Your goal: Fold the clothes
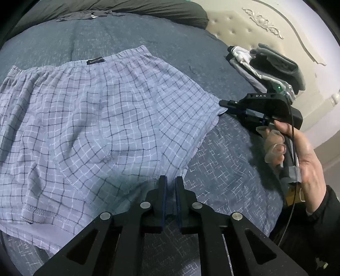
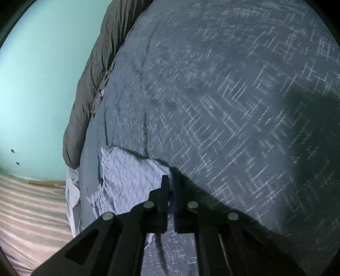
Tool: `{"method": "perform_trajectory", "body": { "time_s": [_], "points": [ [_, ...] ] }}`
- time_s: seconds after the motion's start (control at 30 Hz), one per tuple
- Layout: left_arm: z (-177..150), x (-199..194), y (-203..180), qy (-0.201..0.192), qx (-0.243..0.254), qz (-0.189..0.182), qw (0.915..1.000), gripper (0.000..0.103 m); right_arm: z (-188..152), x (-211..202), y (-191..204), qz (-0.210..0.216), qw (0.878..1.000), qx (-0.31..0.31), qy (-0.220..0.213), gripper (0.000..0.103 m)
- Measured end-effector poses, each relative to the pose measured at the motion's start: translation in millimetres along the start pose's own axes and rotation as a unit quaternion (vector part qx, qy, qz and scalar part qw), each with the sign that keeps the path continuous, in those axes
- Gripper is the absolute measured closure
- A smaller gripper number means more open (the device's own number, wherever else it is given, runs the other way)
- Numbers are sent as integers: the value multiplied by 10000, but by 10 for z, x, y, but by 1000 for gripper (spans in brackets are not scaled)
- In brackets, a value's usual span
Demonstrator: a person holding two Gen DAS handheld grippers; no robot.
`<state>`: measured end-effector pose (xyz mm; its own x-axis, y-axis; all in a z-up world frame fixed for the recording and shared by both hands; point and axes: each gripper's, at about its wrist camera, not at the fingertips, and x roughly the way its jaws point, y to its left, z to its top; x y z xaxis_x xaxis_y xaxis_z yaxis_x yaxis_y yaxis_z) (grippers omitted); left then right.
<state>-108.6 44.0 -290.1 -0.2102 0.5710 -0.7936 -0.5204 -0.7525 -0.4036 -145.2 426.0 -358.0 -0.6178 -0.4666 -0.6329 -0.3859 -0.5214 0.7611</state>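
Note:
Light blue checked boxer shorts [image 1: 89, 127] lie spread flat on the dark blue bedspread [image 1: 223, 169], waistband toward the far side. My left gripper [image 1: 171, 180] is shut on the near leg hem of the shorts. My right gripper [image 1: 225, 106] shows at the right of the left wrist view, its tip on the shorts' right corner. In the right wrist view the right gripper [image 2: 171, 180] is shut on that corner of the shorts [image 2: 127, 180], with cloth pinched between the pads.
A pile of folded grey, white and black clothes [image 1: 267, 68] sits at the far right by the cream headboard [image 1: 265, 23]. A dark grey duvet [image 1: 127, 8] lies along the far edge. The bed's edge and a striped floor [image 2: 25, 212] show at left.

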Motion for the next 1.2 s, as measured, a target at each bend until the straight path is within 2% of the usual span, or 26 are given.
{"method": "perform_trajectory", "body": {
  "time_s": [0.13,0.17,0.2,0.23,0.3,0.37,0.47,0.53,0.77,0.9,0.93,1.0,1.07,1.2],
  "points": [
    [8,-362,175,-518,-277,77,9982,94,3,-27,14,30,10000,-13,-86,101],
    [4,-469,247,-663,-380,129,9970,91,1,-13,9,36,10000,16,-80,101],
    [-14,-585,365,-804,-530,248,9950,82,3,-14,-16,53,9999,76,-77,101],
    [-35,-697,489,-933,-679,371,9926,78,4,-13,-39,70,9999,135,-73,101],
    [-94,-897,785,-1107,-940,664,9872,78,-2,-6,-60,89,9997,196,-68,101],
    [-183,-1097,1125,-1283,-1294,1032,9778,78,0,-3,-63,86,9998,188,-65,101],
    [-340,-1340,1631,-1490,-1945,1503,9578,78,1,-9,-65,74,9998,184,-59,101],
    [-446,-1420,1896,-1496,-2282,1780,9454,78,-7,-7,-66,63,9998,186,-49,101],
    [-576,-1239,2174,-1023,-2411,1950,9452,78,-36,37,-35,-31,9998,170,-49,101],
    [-632,-1192,2207,-965,-2405,1920,9466,78,-38,34,-28,-58,9999,148,-49,101],
    [-629,-1186,2200,-945,-2364,1927,9476,83,-38,31,-26,-60,9999,142,-49,101],
    [-616,-1190,2172,-934,-2257,1923,9505,101,-34,24,-25,-56,9999,135,-50,101],
    [-581,-1229,2130,-993,-2113,2041,9507,101,-26,14,-24,-47,9999,134,-57,101],
    [-545,-1318,2170,-1193,-2103,2261,9436,101,-5,-13,-11,-93,9999,75,-108,101]
  ]
}}
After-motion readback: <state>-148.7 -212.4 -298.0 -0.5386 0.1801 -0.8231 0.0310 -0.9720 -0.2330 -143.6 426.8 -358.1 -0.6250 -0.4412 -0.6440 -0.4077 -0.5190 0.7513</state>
